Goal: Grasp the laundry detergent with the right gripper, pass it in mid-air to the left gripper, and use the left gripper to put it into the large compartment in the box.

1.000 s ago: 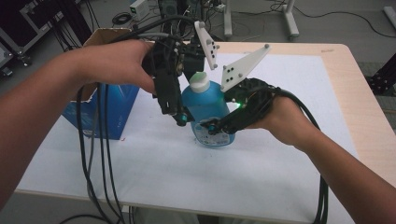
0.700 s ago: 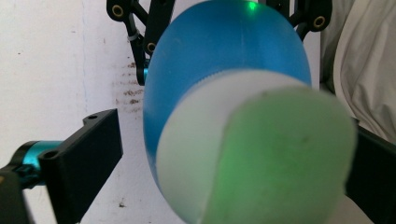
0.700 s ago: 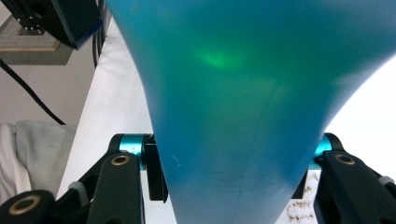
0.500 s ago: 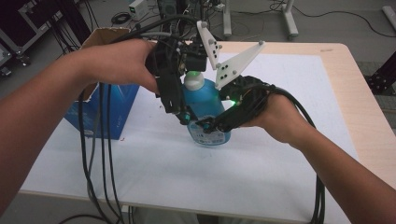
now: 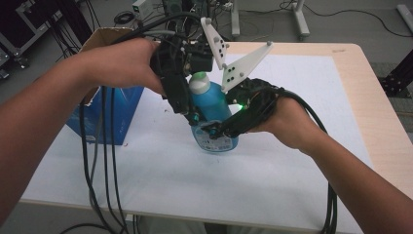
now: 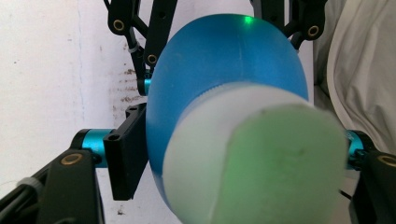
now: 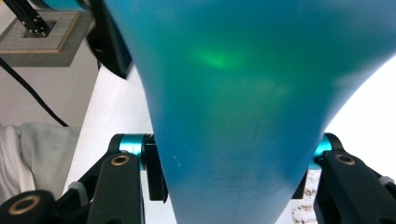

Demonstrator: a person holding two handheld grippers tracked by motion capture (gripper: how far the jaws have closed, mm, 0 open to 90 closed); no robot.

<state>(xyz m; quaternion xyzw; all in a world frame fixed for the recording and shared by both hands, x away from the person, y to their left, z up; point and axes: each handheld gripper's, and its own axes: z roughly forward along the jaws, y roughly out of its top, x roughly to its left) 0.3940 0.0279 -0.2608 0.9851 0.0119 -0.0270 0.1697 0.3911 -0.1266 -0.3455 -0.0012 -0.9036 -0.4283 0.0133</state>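
1. White sheet-covered table top [image 5: 146, 170] with a pale wooden border fills the high view; grey floor, cables and stand legs lie behind it.
2. A blue translucent plastic detergent bottle [image 5: 214, 109] with a pale round cap [image 5: 198, 82] stands upright near the middle of the white surface, base on the sheet, printed label low on its front.
3. Right gripper [image 5: 219, 130] comes in from the right, jaws clamped across the lower body of the bottle. In the right gripper view the blue body [image 7: 243, 93] sits between both pads, touching each side.
4. Left gripper [image 5: 192, 114] reaches down from above, at the bottle's left shoulder. Its jaws have just been closing. In the left gripper view the bottle's shoulder [image 6: 224, 70] and cap [image 6: 257, 158] lie between them; the left pad [image 6: 128, 149] touches the blue wall; the right pad is hidden behind the cap, contact there cannot be told.
5. A blue cardboard box [image 5: 109, 109] with open brown flaps stands on the table's left edge, apart from the bottle.
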